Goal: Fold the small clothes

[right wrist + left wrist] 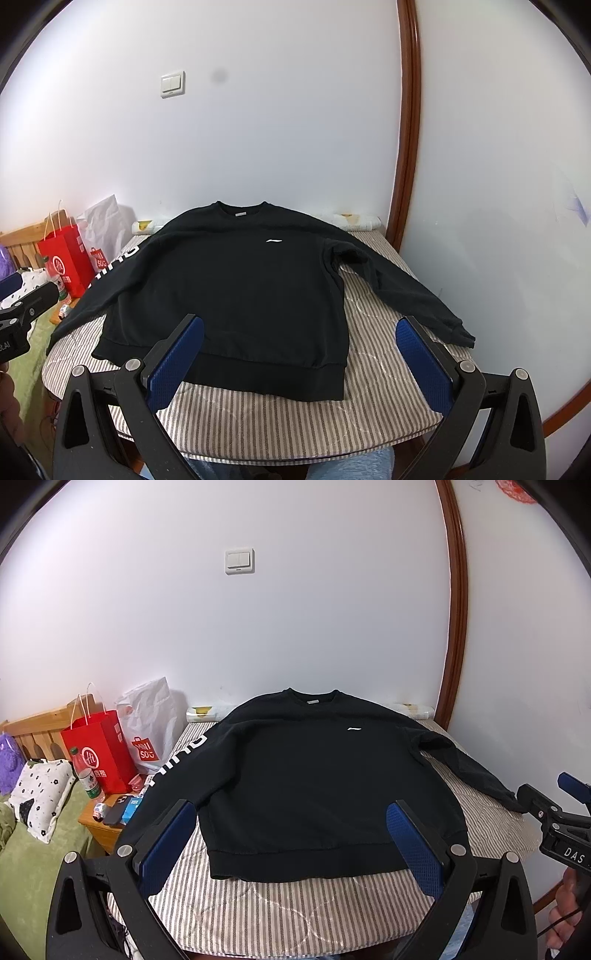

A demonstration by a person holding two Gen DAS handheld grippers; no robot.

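A black sweatshirt (306, 775) (229, 280) lies flat, front up, on a striped table cover (295, 912) (369, 398), collar toward the wall and both sleeves spread out. A small white logo marks its chest, and white letters run down the left sleeve. My left gripper (291, 812) hovers open above the hem, its blue pads (168, 845) wide apart and holding nothing. My right gripper (299, 328) also stands open, over the garment's right hem corner, empty. The right gripper's body (554, 823) shows at the edge of the left wrist view.
A red paper bag (98, 749) and a white plastic bag (151, 723) stand on a wooden nightstand (107, 823) to the left, beside a bottle (86, 779). A green-covered bed (33, 849) with a spotted pillow (40, 797) lies further left. A brown door frame (406, 122) rises on the right.
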